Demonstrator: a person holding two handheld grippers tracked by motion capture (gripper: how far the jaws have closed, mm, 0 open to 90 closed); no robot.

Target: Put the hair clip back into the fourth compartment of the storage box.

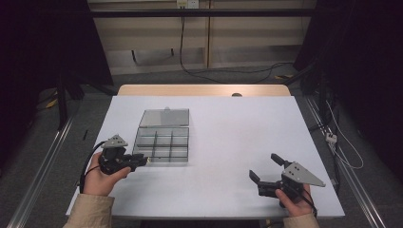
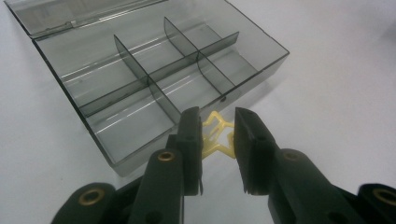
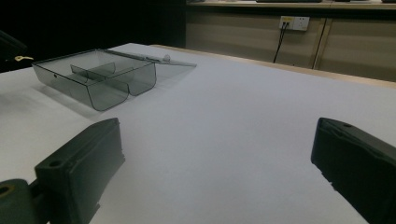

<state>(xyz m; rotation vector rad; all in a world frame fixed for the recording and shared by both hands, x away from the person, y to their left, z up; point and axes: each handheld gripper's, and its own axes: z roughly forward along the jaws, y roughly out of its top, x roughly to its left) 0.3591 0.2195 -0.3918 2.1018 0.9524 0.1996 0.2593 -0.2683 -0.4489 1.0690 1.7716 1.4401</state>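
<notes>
Hands are coming in from the near edge of the white table [image 1: 223, 123], each holding one gripper, two in all. The right gripper [image 1: 267, 169] is sitting nearest, its jaws standing wide apart with nothing between them and bare tabletop ahead. The left gripper [image 2: 218, 135] is closing its jaws on one small yellow piece [image 2: 217, 136], a flat openwork shape, holding it just outside the near corner of the box [image 2: 154, 79]. That corner wall is standing between the piece and the compartments. The box is one clear grey tray, lying just beyond the left gripper, divided into six compartments, all showing bare floors. Its lid [image 1: 164, 118] is lying open flat on the far side. Beyond the table a wooden strip [image 1: 204, 90] is running along the far edge, and cables [image 1: 228, 71] are trailing across the floor behind.
</notes>
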